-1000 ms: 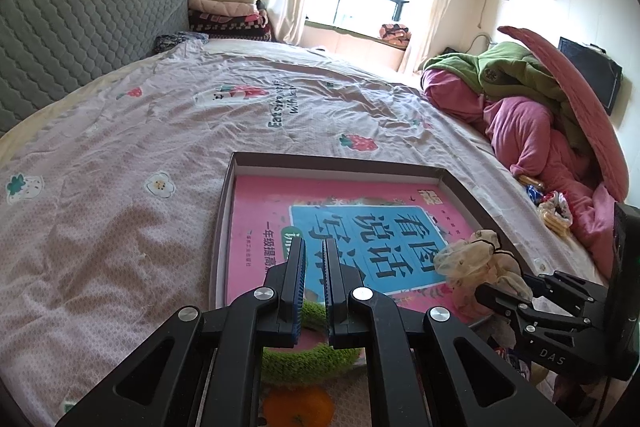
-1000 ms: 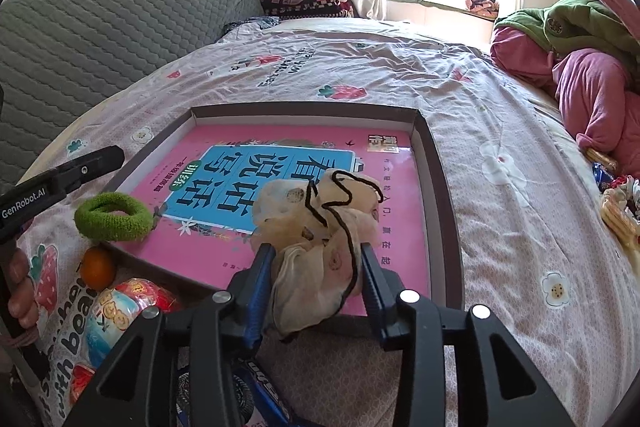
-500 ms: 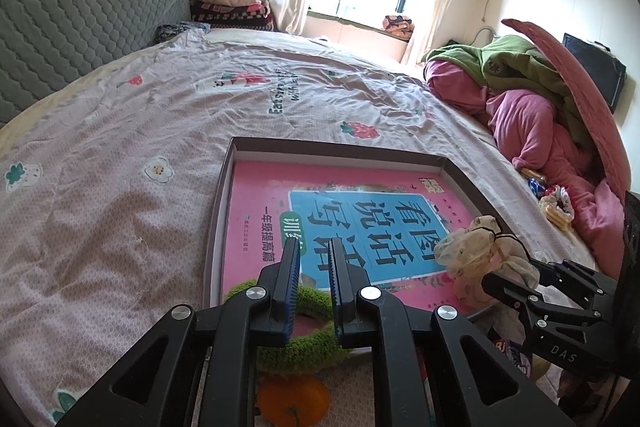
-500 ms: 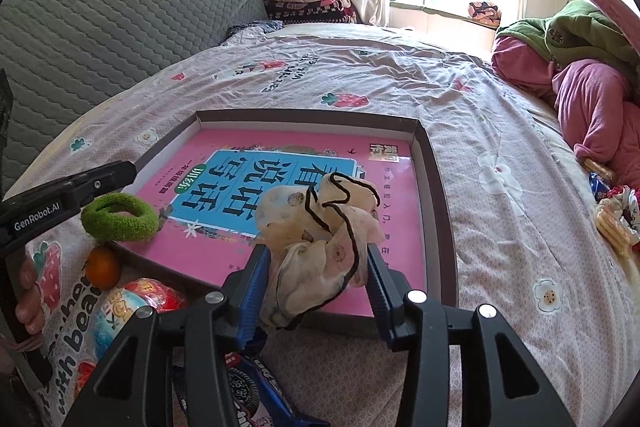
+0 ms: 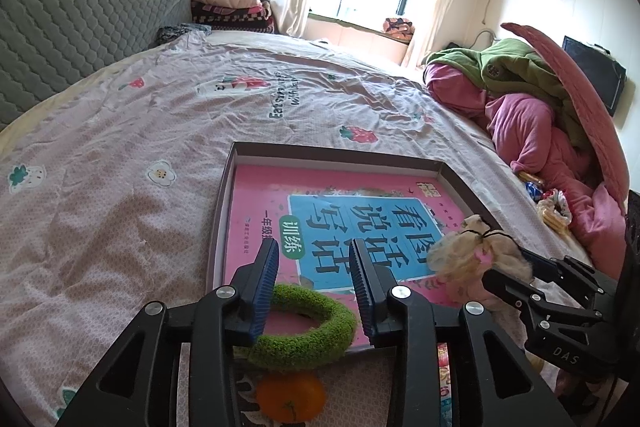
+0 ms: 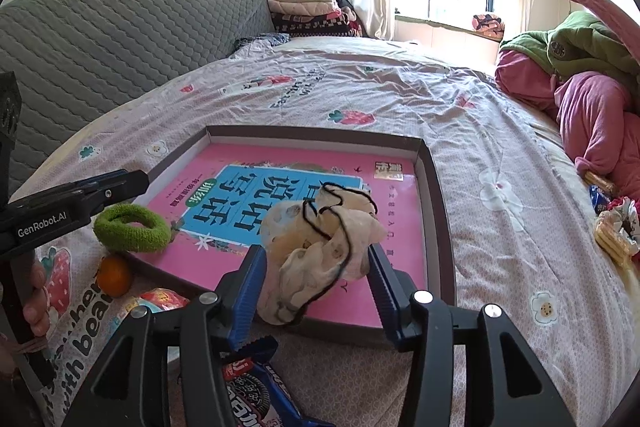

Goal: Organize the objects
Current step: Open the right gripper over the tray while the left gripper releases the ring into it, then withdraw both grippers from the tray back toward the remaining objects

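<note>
A brown shallow box [image 5: 336, 151] [image 6: 438, 211] lies on the bed with a pink book [image 5: 272, 211] [image 6: 400, 219] inside. My left gripper [image 5: 314, 259] is open; a green fuzzy hair ring [image 5: 308, 327] [image 6: 130, 225] lies below its fingers on the box's near edge. My right gripper [image 6: 316, 263] is shut on a cream scrunchie with a black cord [image 6: 320, 239], held over the book's near right part; it also shows in the left wrist view [image 5: 472, 259].
A small orange [image 5: 290, 397] [image 6: 114, 275] and snack packets [image 6: 256, 391] lie in front of the box. Pink and green clothes [image 5: 532, 107] are piled at the right. Folded blankets [image 5: 228, 3] sit by the grey headboard [image 5: 60, 27].
My left gripper has opened and let go of the green hair ring, which now rests on the box's near edge. My right gripper still holds the scrunchie, shifted slightly.
</note>
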